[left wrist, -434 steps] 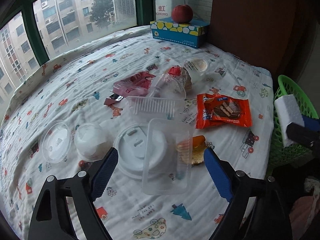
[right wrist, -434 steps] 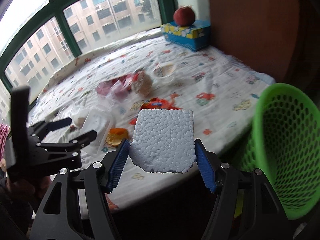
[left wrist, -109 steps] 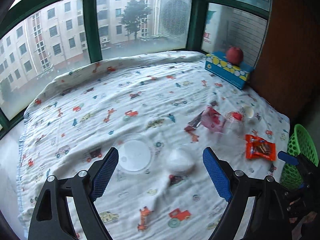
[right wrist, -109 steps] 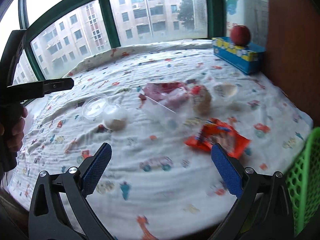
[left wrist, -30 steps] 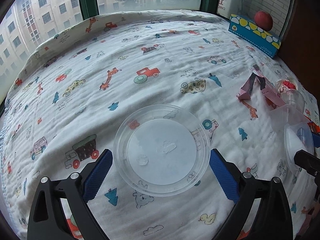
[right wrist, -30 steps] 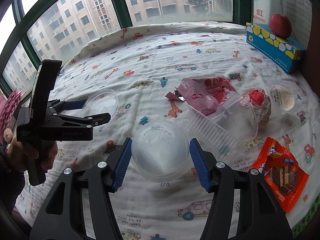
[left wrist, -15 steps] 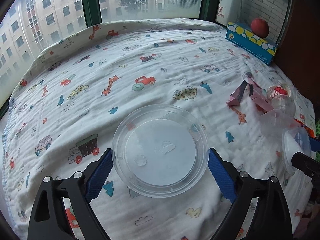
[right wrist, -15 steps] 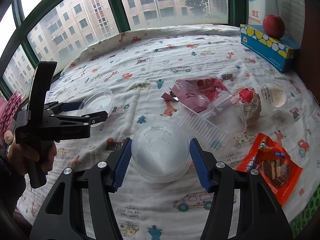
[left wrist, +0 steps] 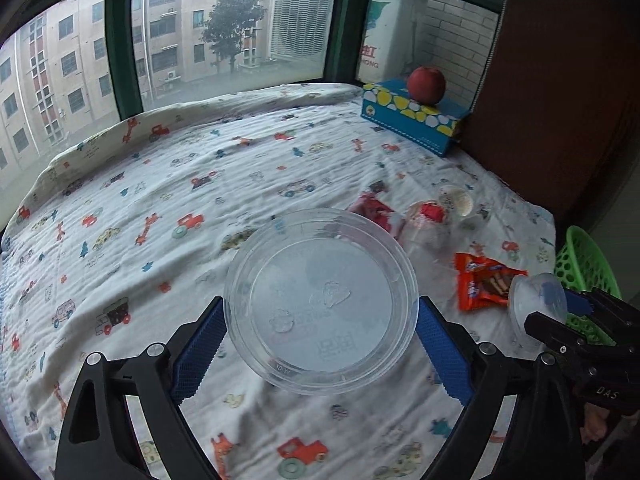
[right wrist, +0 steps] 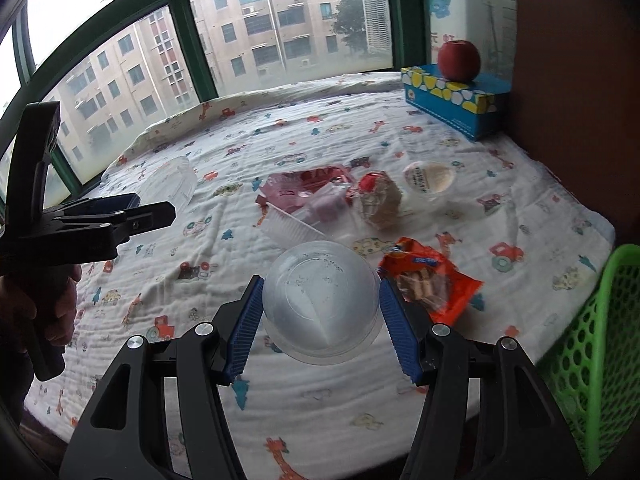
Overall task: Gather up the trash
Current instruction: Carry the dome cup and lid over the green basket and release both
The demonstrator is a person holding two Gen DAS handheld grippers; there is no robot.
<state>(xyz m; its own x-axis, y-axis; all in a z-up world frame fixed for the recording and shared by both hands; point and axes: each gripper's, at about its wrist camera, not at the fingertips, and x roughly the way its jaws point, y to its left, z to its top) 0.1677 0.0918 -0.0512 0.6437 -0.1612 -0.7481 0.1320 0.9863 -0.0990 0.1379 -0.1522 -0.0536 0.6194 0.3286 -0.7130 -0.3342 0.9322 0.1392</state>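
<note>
Both hands are loaded and up off the bed now. My left gripper is clamped on the clear round lid, blue pads pressing its rim on either side, and where a moment ago that lid lay flat on the cartoon-print sheet, it now hangs clear above it. My right gripper is squeezed narrow around the clear plastic cup, bottom toward the camera, and it too has left the cloth. So two pieces of trash picked at once, and both are in the air.

The view has swung as well: the green mesh basket is back in sight at the right edge of the bed, beside and below the mattress corner. That's where these go, I reckon, so the carry is on.

Plenty still left behind. The orange snack wrapper lies just past my right pads, near the basket side. Beyond it sit the pink wrapper, a clear ribbed tray, a wrapped bun and a small sealed tub, all bunched mid-bed. The red apple on its blue tissue box by the window doesn't look like trash to me.

Next, I judge: swing both over the basket rim and let go, cup first since it's nearer.
</note>
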